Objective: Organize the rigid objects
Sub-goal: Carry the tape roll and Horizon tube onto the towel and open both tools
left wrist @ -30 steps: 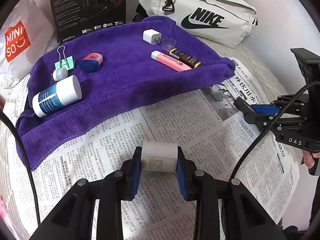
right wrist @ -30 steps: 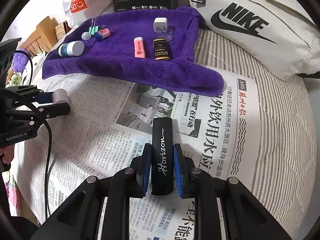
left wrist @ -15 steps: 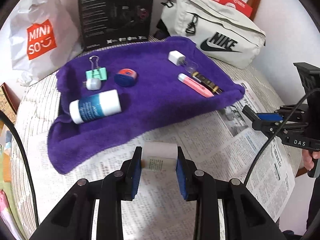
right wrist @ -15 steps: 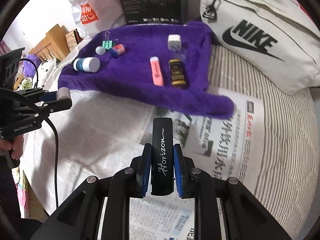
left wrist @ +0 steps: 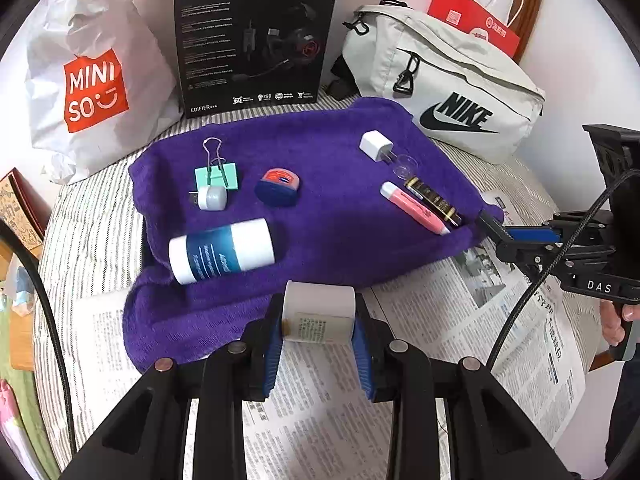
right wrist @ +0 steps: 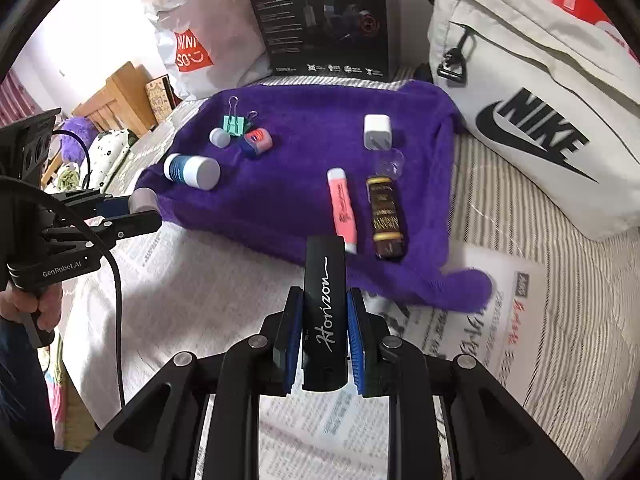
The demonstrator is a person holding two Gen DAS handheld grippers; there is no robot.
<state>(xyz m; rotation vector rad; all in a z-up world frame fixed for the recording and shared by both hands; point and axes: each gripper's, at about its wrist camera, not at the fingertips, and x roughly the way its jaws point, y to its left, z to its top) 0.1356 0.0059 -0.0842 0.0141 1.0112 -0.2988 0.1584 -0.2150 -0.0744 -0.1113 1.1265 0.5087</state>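
Note:
My left gripper (left wrist: 318,320) is shut on a small white bottle (left wrist: 319,312), held sideways above the near edge of the purple towel (left wrist: 340,220). A black "Horizon" case (right wrist: 324,308) stands upright between the blue pads of my right gripper (right wrist: 325,320), which is shut on it. On the towel lie a blue-and-white bottle (left wrist: 222,250), a green binder clip (left wrist: 216,172), a small white USB light (left wrist: 210,199), a blue-and-red sharpener (left wrist: 278,186), a white charger plug (left wrist: 376,145), a pink highlighter (left wrist: 414,208) and a dark brown tube (left wrist: 434,200).
Newspaper (left wrist: 440,340) covers the striped bed in front of the towel. Behind the towel stand a white Miniso bag (left wrist: 88,80), a black headset box (left wrist: 256,36) and a grey Nike bag (left wrist: 448,92). A hand (right wrist: 36,308) grips the left tool's handle.
Both grippers have risen and pulled back with their loads still held. The towel and the bags behind it now show lower and more fully in both views.

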